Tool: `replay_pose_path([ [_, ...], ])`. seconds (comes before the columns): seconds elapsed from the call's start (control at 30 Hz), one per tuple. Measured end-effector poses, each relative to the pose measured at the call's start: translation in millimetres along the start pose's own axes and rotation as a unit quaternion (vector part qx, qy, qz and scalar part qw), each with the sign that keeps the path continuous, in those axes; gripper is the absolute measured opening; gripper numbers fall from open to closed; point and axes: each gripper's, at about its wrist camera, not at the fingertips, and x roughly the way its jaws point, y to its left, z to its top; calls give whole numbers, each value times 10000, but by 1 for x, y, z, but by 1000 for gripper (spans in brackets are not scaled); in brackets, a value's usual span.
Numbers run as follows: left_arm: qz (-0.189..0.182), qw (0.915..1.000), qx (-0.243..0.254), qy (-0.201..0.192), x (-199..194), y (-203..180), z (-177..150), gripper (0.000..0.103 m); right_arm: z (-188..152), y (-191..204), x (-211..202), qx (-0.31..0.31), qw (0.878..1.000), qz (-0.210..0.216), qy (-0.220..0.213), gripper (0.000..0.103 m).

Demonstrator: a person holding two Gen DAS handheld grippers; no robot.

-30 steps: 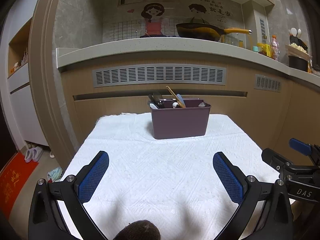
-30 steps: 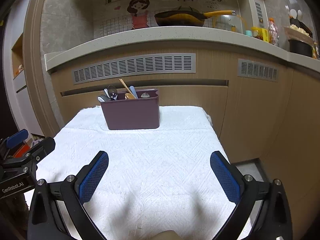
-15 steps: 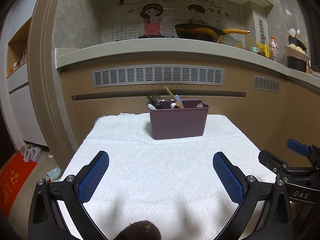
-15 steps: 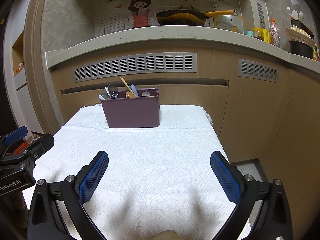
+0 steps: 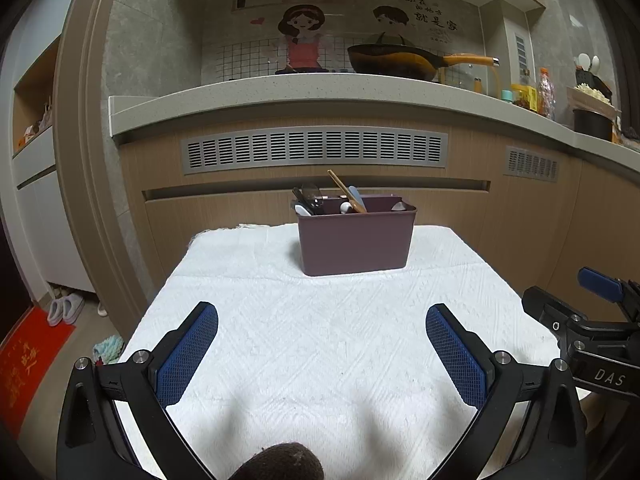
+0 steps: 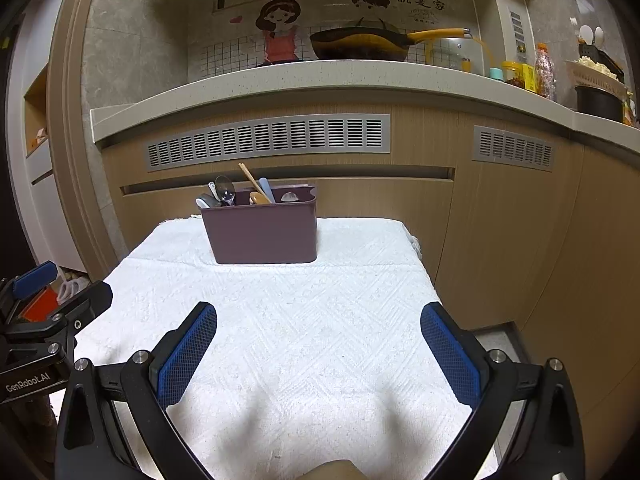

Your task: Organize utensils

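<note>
Utensils [image 6: 240, 192] all stand inside the purple caddy [image 5: 356, 236] at the far middle of the cloth-covered desk [image 5: 320, 340]; none lie loose on the cloth. Left tool [image 5: 322, 354] and right tool [image 6: 318, 354] hover near the front edge, both spread wide and empty. Sorting looks essentially finished, with nothing visibly left to collect.

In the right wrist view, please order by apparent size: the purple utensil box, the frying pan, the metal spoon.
1. purple utensil box
2. frying pan, though it stands farther away, so this is unsure
3. metal spoon
</note>
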Motion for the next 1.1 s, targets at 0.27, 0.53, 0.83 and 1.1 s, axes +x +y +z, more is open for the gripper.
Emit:
replay_pose_path([
  [0.27, -2, 10000, 3, 16, 1, 0, -2, 103, 0, 1, 0, -20, 10000, -5, -4, 101],
  [0.53, -14, 10000, 5, 6, 1, 2, -3, 103, 1, 2, -1, -41, 10000, -2, -13, 102],
  [0.83, -24, 10000, 12, 1, 0, 2, -2, 103, 1, 2, -3, -49, 10000, -4, -26, 102],
  [1.1, -51, 10000, 23, 46, -1, 1, -4, 103, 1, 2, -4, -65, 10000, 0, -58, 102],
])
